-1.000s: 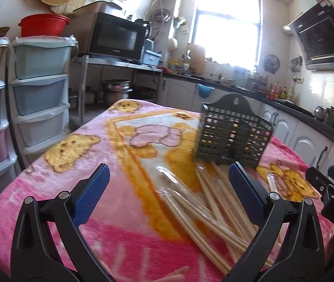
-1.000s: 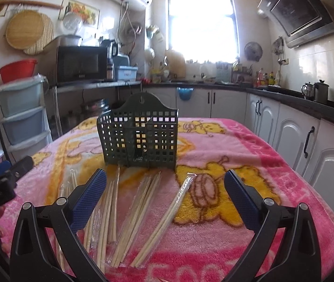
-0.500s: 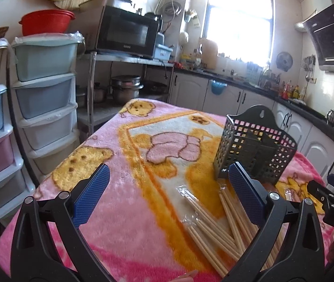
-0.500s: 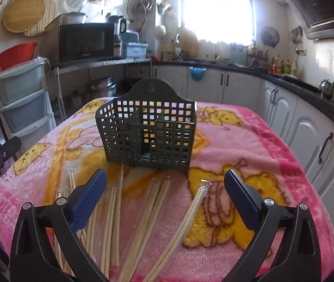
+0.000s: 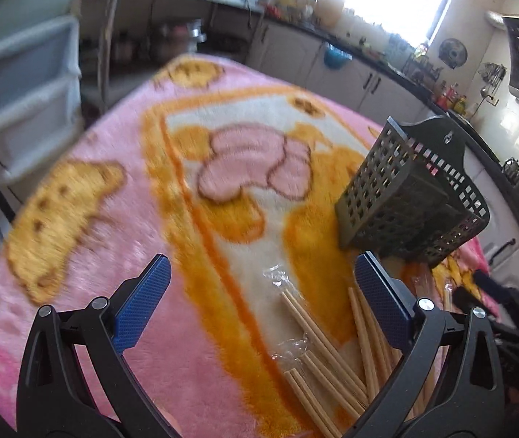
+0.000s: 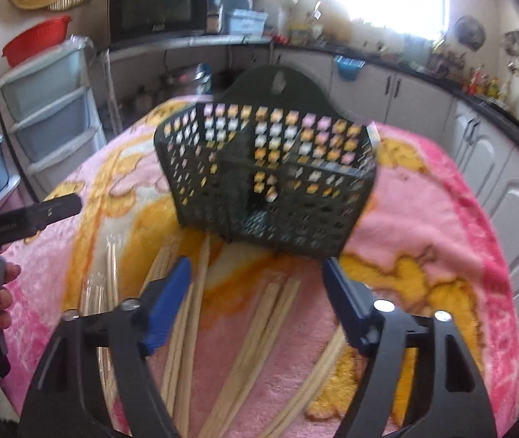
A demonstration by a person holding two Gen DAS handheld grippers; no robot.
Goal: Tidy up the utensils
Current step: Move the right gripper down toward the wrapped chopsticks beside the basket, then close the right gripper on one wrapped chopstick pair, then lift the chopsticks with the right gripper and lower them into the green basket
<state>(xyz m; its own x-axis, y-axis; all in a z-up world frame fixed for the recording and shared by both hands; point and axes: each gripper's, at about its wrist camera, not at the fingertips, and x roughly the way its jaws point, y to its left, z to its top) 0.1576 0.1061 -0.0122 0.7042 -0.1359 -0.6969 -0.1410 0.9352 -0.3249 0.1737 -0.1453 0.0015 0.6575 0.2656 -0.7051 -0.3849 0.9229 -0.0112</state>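
The left claw [image 5: 261,299] and right claw [image 6: 254,301] are both standing wide open, gripping nothing, above the blanket-covered table [image 5: 88,262]. The wrapped chopsticks [image 6: 259,332] are lying flat on the blanket just in front of the upright dark mesh utensil holder [image 6: 270,182].

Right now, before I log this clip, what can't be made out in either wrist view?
- Chopsticks, right wrist view: near ends cut off by the frame edge and the right gripper; motion blur prevents a count.
- Utensil basket, left wrist view: contents hidden behind its mesh walls.
- Countertop bottles, both views: too small and blurred.
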